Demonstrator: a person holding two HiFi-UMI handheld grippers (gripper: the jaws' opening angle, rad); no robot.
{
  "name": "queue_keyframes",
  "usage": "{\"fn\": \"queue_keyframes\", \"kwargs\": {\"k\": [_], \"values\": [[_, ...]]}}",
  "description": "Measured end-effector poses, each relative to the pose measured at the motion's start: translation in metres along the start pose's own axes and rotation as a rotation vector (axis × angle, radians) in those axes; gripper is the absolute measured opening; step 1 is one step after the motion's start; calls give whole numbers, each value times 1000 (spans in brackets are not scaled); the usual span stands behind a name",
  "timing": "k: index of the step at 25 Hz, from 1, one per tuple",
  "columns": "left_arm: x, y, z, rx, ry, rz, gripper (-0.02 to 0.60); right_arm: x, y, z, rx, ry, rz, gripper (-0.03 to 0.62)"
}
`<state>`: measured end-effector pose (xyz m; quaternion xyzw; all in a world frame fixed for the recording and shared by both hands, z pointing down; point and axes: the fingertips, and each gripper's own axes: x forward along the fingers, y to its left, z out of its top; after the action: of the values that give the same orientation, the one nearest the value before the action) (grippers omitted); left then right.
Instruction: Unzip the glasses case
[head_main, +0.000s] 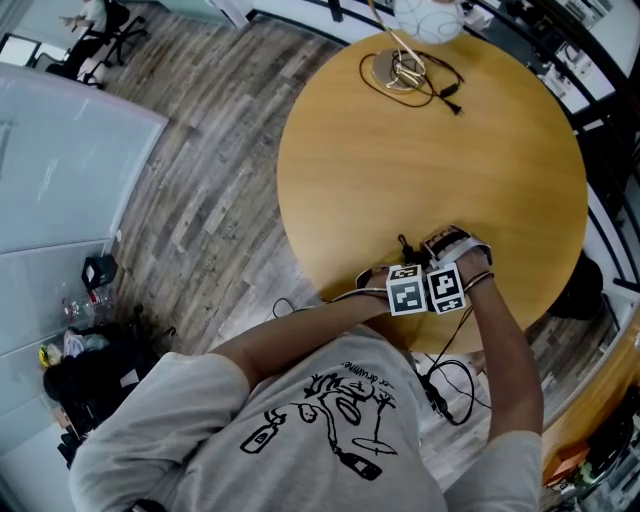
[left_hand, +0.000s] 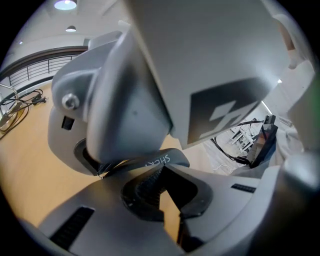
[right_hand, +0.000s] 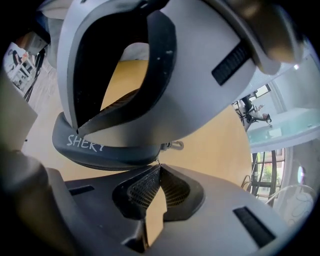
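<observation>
The dark grey glasses case (right_hand: 100, 150), with pale lettering on its rim, lies on the round wooden table (head_main: 430, 150) near its front edge, and both grippers crowd over it. My left gripper (left_hand: 162, 169) is shut on the case's edge (left_hand: 150, 162). My right gripper (right_hand: 159, 166) is shut, its tips pinching the thin zipper pull just below the small metal slider (right_hand: 172, 145). In the head view the two marker cubes (head_main: 425, 290) sit side by side and hide most of the case.
A lamp base with a coiled black cable (head_main: 405, 70) stands at the far side of the table. Cables (head_main: 450, 385) lie on the wooden floor below the table edge. A dark bag (head_main: 90, 375) sits on the floor at the left.
</observation>
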<state>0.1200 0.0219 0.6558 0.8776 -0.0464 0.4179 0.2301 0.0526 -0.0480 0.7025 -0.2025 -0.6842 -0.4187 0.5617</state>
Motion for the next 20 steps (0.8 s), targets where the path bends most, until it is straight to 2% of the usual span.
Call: {"fn": "queue_keyframes", "kwargs": {"k": [14,17,20], "values": [[0,-2,2,4,-4,4,6,-3,-5,8,-110,-31,-61,21],[0,-2,1,8,0,7,6,-3,-7,8,-86,-34,-87,22],[0,-2,0,15,6,8,6,-3,-6,3,-8,-24,-99,25]]}}
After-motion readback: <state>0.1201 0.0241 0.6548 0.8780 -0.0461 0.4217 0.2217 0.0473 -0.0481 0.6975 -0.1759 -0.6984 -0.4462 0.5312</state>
